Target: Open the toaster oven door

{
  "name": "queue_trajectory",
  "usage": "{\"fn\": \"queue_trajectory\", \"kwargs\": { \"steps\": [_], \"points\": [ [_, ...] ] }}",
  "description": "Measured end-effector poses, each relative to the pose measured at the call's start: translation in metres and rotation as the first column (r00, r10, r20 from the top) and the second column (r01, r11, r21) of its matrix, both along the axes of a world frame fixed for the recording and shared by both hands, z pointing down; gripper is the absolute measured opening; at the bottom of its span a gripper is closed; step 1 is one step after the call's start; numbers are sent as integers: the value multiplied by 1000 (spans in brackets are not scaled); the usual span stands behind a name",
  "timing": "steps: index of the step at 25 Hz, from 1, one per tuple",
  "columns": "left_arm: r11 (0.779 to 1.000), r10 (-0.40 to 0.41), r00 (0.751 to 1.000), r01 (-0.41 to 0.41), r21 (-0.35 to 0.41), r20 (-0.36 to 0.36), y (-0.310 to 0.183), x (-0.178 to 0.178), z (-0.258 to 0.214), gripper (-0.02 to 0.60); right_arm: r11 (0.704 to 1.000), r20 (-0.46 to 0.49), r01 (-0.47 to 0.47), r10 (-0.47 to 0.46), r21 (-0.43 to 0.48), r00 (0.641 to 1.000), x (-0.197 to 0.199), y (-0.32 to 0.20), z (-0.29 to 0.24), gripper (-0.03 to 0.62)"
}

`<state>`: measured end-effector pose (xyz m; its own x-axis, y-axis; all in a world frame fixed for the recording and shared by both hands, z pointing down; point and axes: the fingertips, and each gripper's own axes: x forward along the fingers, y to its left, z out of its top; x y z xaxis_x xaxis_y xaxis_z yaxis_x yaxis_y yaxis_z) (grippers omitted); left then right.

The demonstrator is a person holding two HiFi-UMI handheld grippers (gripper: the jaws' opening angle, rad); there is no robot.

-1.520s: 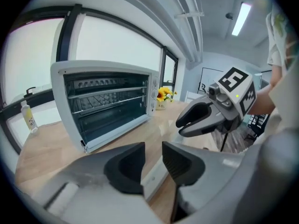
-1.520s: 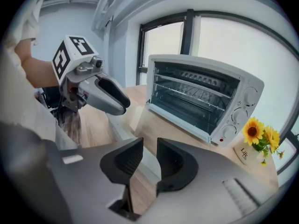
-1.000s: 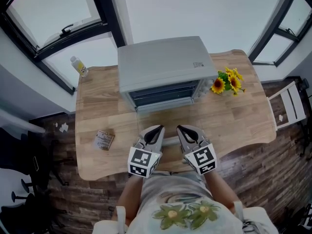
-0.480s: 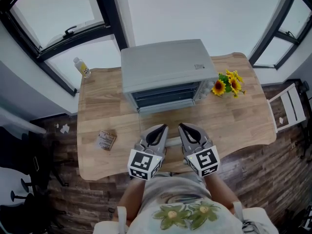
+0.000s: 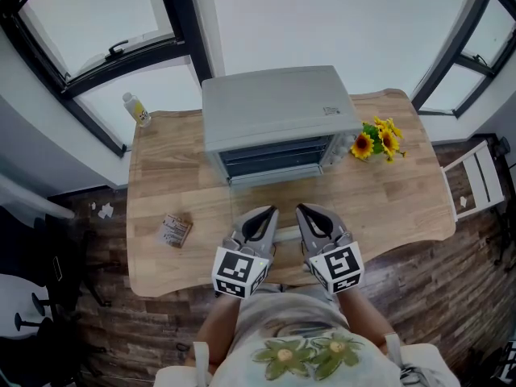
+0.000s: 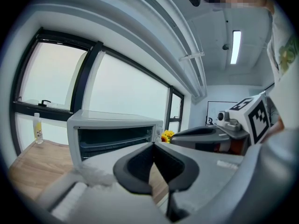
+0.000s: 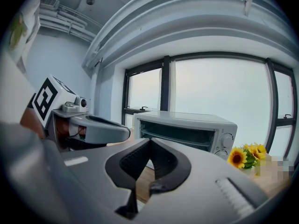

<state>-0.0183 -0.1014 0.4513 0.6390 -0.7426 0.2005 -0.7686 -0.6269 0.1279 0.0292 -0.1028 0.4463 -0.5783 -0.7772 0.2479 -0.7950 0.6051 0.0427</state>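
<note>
A grey toaster oven [image 5: 278, 111] stands at the back of the wooden table [image 5: 403, 200]. Its glass door [image 5: 280, 204] lies folded down flat in front of it, and the door's handle bar [image 5: 284, 234] shows between my two grippers. The cavity with its rack [image 6: 114, 141] is open to view, as it also is in the right gripper view at the oven [image 7: 187, 129]. My left gripper [image 5: 266, 211] and right gripper [image 5: 301, 210] hover side by side near the handle, both shut and holding nothing. The left gripper's [image 6: 153, 144] and right gripper's [image 7: 150, 141] jaws meet at the tips.
Sunflowers [image 5: 376, 139] stand right of the oven, beside its knobs. A small bottle [image 5: 135, 110] stands at the table's back left corner and a small packet [image 5: 173, 230] lies front left. A white chair [image 5: 480, 177] is off the right edge. Windows run behind the table.
The head view has shifted a little. Both grippers stay shut and side by side at the front of the lowered door, at most slightly higher.
</note>
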Motion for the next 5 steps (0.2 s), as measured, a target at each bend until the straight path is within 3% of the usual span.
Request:
{"fn": "queue_trajectory", "kwargs": {
  "steps": [5],
  "points": [
    [1000, 2, 1000, -2, -6, 3, 0, 0, 4, 5, 1000, -8, 2, -2, -6, 1000, 0, 0, 3, -2]
  ]
}}
